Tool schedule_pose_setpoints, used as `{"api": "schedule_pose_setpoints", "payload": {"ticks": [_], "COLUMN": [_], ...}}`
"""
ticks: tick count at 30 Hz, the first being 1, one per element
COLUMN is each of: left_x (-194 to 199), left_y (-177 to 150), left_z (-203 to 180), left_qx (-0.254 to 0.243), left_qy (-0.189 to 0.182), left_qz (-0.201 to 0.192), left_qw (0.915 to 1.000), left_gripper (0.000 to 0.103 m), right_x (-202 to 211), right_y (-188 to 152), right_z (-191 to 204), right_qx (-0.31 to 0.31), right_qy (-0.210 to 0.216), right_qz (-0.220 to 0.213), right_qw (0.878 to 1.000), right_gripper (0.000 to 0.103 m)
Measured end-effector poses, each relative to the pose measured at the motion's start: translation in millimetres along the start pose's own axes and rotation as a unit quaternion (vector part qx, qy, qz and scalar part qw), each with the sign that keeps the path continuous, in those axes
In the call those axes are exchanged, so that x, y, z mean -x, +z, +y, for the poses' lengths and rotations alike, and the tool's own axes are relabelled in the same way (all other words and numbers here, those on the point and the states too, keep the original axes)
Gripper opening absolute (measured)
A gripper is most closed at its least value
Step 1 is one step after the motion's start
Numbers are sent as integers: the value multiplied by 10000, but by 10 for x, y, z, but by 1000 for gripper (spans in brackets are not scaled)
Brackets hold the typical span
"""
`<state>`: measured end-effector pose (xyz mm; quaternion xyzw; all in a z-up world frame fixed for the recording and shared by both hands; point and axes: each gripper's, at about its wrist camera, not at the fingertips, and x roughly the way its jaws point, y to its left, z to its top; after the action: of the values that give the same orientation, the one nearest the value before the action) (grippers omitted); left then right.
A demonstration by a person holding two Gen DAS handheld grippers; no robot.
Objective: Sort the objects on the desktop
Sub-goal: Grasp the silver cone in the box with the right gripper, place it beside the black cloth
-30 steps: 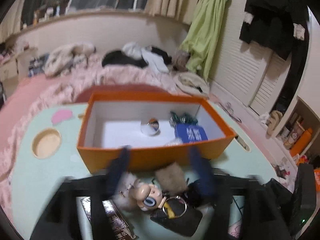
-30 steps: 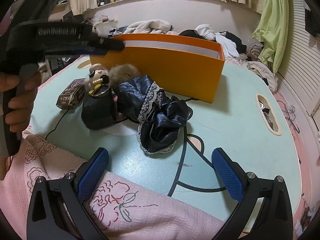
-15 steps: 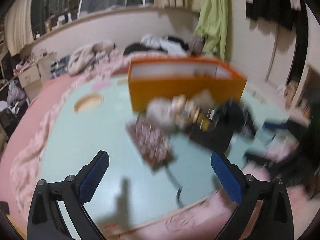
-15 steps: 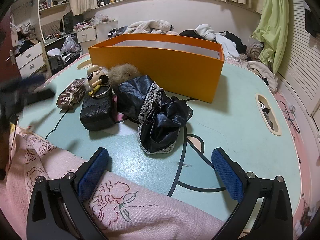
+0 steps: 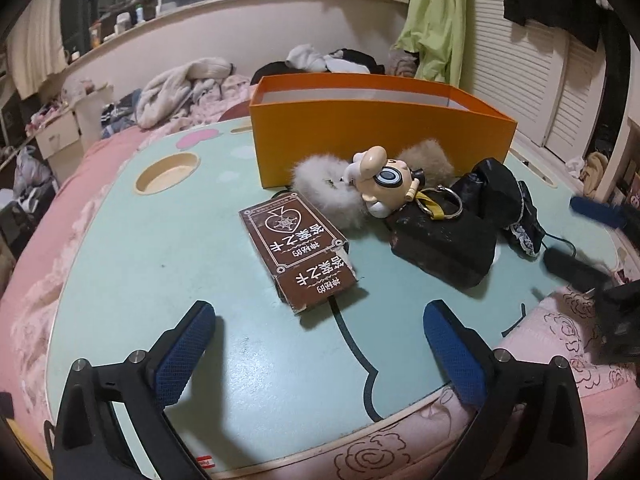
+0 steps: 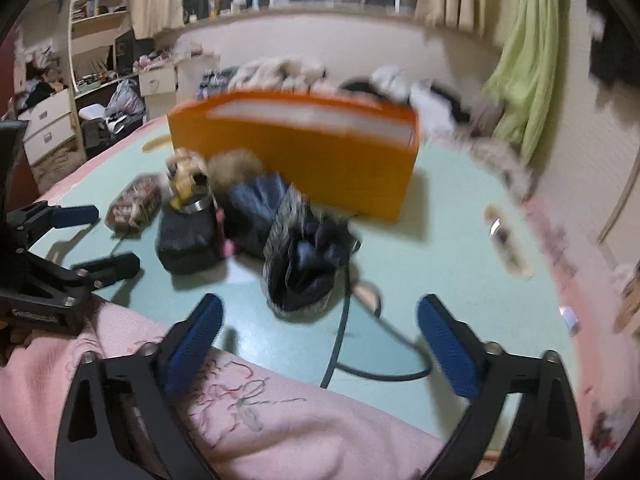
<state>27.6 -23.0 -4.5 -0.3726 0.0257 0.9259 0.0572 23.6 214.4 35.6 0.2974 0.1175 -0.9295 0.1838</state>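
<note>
Hovering my left claw (image 5: 316, 338) wide and empty before the brown card box (image 5: 298, 244); right claw (image 6: 320, 332), just been narrowing, empty near the black pouch (image 6: 304, 264).

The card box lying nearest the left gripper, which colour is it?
The card box is brown with white print, clearest in the left wrist view.

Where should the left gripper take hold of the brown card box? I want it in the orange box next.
Probably across the long side faces of the brown card box, near its middle. It lies flat, near end toward the open left gripper, so come straight forward and down; those sides look narrow enough and clear of the fluffy keychain.
</note>
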Motion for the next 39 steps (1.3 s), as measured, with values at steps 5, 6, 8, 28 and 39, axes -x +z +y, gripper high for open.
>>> {"api": "schedule_pose_setpoints", "payload": {"ticks": [5,6,8,28,39], "left_x": [-15,-14,-14,-13,-8], "left_y": [16,16,17,23,44], "left_z": [-11,-12,-16,-42,-37], "left_qx": [-2,-2,-1,5,-3], "left_qy": [-2,-3,0,-9,-20], "left_qz": [2,2,2,-25,-26], "left_qw": [10000,10000,10000,10000,10000], "left_gripper": [103,103,103,103,103], "right_x": [235,199,1,-1651,-1448], "right_y": [571,719,1125,1801,2052], "right_z": [6,-30,-92,-67,-59], "right_qx": [-176,-316,-649,-1325,-1158], "right_qy": [736,852,1003,1133,1074], "right_qz": [-355,-279,149,2493,2232], "right_qw": [9965,9955,9927,9526,9619], "right_gripper": [71,59,49,0,75]}}
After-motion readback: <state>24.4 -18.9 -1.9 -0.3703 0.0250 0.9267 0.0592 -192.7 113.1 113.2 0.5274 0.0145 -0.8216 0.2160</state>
